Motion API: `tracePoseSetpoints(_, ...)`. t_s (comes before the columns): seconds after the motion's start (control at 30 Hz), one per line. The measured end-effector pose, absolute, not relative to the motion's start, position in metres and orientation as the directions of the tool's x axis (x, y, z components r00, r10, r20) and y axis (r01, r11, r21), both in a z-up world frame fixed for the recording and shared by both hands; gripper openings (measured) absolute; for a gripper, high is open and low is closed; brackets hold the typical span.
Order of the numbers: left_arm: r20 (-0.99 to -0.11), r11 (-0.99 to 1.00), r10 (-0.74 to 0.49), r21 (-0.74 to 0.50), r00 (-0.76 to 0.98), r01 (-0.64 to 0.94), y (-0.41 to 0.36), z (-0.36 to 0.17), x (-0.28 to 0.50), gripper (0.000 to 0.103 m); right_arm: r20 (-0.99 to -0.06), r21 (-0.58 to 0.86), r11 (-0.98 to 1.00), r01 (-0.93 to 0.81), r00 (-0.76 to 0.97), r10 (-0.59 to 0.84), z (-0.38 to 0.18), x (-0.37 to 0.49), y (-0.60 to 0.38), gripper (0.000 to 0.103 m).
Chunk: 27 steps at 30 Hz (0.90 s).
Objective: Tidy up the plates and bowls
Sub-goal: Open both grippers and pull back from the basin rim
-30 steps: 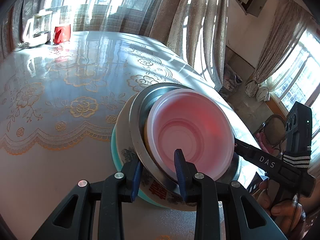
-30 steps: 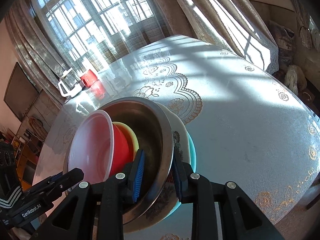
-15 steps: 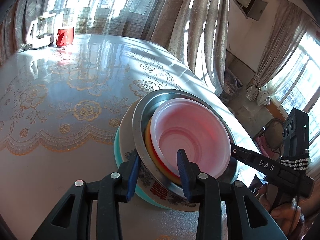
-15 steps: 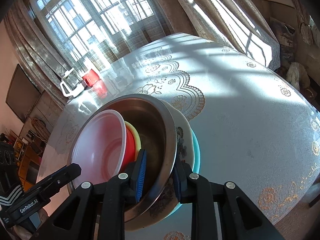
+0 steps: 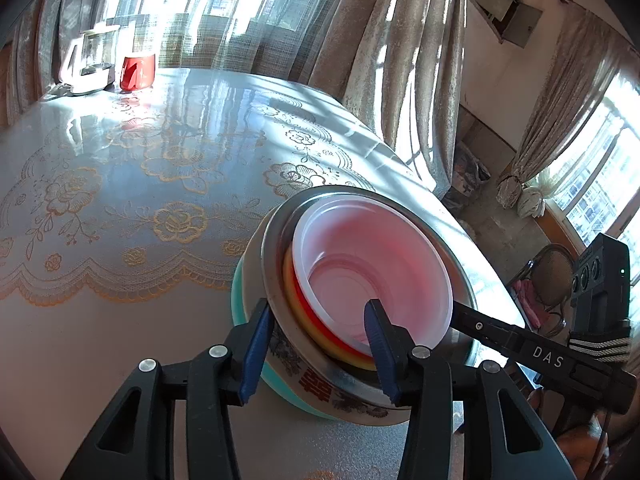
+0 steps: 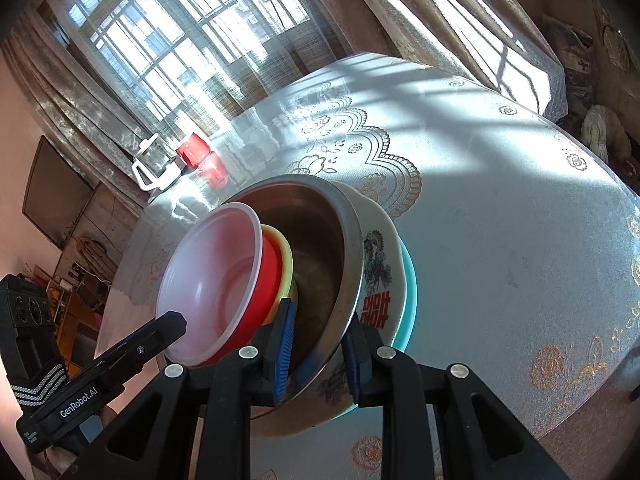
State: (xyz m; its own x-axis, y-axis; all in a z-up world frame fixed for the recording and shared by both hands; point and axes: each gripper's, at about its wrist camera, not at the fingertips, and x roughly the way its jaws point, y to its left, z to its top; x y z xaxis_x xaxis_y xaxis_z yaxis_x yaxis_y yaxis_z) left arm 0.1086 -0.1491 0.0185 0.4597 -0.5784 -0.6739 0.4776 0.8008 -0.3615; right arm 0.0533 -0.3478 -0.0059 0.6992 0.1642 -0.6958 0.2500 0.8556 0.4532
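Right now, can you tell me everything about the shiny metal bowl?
The round steel bowl is wide, with a dull brownish inside and a bright rolled rim. It sits nested in a white flowered ceramic bowl on the table. Stacked yellow, red and clear plastic bowls lean inside it. The right gripper has its jaws over both rims; the left gripper's jaws have just been opening around its rim.

Sunlight is streaming through tall gridded windows [image 6: 192,40] and sheer curtains [image 5: 400,60], casting striped shadows across a round table [image 5: 120,184] covered in a glossy floral cloth. A wooden chair [image 5: 552,280] is standing beside another bright window [image 5: 608,184].
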Motion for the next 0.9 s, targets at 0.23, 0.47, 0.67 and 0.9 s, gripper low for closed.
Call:
tracePoseSetpoints(0.23,-0.667,0.809,-0.569,-0.348,0.481,0.474,-0.146,0.022,0.107,0.053,-0.706,0.486,0.833,0.266,0.681,0.195,-0.014,0.051,-0.352,0.024)
tracePoseSetpoints(0.47,-0.666,0.805,-0.575,-0.356,0.476,0.475,-0.144,0.021,0.107,0.056,-0.7,0.469,0.845,0.255,0.691,0.18,-0.01,0.047,-0.349,0.024)
tracePoseSetpoints(0.67,-0.681,0.789,-0.578,-0.325,0.45,0.521,-0.152,0.016,0.1,0.055,-0.703,0.431,0.868,0.248,0.694,0.152,-0.01,0.049,-0.344,0.021)
tracePoseSetpoints(0.9,-0.679,0.805,-0.565,-0.327,0.469,0.496,-0.146,0.016,0.102,0.058,-0.705,0.426,0.87,0.247,0.694,0.148,-0.01,0.048,-0.346,0.021)
